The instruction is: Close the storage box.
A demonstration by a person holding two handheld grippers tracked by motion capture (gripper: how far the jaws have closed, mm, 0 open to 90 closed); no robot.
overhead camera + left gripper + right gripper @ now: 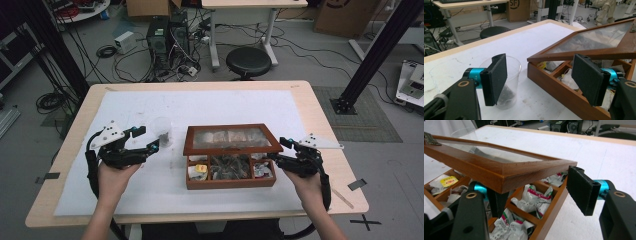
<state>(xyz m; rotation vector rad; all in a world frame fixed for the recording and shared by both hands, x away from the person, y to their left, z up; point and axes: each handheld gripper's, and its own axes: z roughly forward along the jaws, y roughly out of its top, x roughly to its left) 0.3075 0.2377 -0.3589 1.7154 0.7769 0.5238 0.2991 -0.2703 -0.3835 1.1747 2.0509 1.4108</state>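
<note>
Right now your right hand-held gripper (278, 151) has jaws apart, straddling the box's right wall under the raised glass lid (499, 162), gripping nothing. Your left hand-held gripper (148, 141), also spread and empty, sits at 9 o'clock of the wooden tea box (230, 175), near the clear plastic cup (507, 82) on the counter (75, 145). Likely step: picking a tea bag (534, 197). Next, probably lower and close on one packet.
</note>
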